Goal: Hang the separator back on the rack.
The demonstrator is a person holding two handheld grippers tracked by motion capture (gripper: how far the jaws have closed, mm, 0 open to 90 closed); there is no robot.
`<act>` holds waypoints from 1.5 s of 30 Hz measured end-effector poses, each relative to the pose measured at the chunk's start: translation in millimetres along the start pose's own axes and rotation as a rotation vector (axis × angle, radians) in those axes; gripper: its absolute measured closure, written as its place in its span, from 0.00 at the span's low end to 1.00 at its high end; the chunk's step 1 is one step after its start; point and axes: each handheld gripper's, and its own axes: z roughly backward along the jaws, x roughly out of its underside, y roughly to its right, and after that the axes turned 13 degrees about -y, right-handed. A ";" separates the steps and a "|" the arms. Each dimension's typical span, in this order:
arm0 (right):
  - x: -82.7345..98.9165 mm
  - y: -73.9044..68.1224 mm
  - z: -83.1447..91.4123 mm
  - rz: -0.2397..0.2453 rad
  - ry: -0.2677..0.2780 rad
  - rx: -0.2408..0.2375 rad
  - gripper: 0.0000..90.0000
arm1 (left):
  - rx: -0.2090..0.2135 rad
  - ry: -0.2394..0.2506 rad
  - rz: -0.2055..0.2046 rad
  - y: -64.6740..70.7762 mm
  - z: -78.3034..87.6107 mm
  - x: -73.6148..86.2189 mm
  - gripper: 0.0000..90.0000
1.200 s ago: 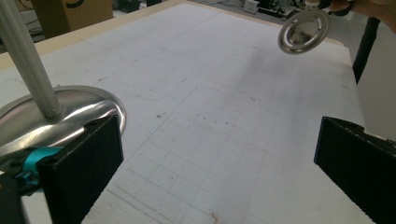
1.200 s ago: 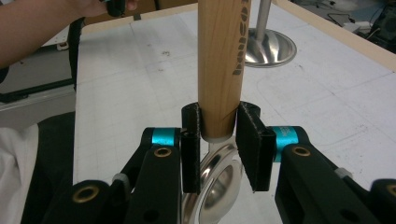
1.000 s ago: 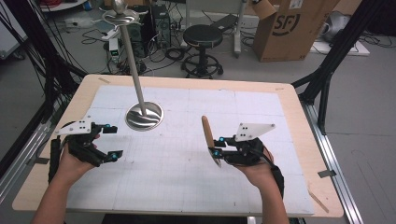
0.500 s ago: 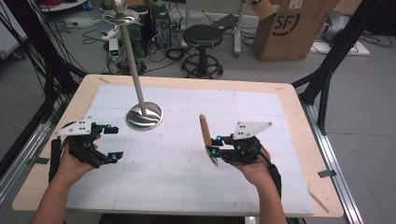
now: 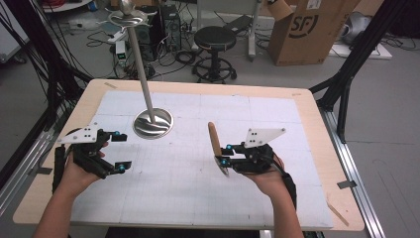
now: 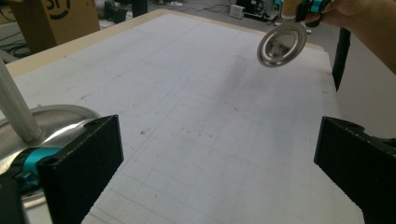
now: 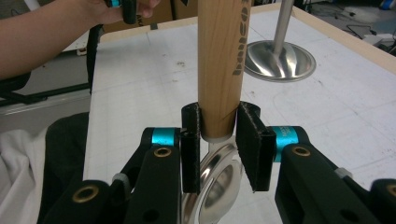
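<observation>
Clamping the wood-handled ladle [image 5: 214, 147] by its handle base, right gripper [image 5: 224, 154] keeps it upright w/ bowl down, prob. to hang on stand [image 5: 153, 123]; left gripper [image 5: 119, 150] gapes wide, empty.

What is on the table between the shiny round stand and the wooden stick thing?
Nothing: between the metal stand base and the wooden-handled tool in the right gripper, the high view shows bare white gridded mat.
</observation>
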 end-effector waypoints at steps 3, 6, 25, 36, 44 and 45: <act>-6.3 1.5 -3.3 0.016 0.012 -0.020 0.79 | 0.021 0.018 -0.013 1.0 -0.2 -8.9 0.02; -13.6 2.6 -7.9 0.024 0.000 -0.040 0.79 | 0.042 0.022 -0.026 2.1 -4.2 -17.4 0.02; -48.6 -7.1 -24.2 0.100 -0.017 -0.139 0.79 | 0.167 0.012 -0.160 22.4 -37.7 -79.5 0.16; -58.4 -11.0 -37.9 0.126 -0.031 -0.161 0.79 | 0.194 0.015 -0.185 25.8 -42.5 -89.0 0.28; -64.2 -14.2 -42.6 0.135 -0.021 -0.188 0.79 | 0.219 0.026 -0.213 33.2 -49.1 -96.8 0.31; -64.6 -14.2 -43.6 0.143 -0.018 -0.189 0.79 | 0.223 0.026 -0.217 33.6 -49.9 -97.8 0.31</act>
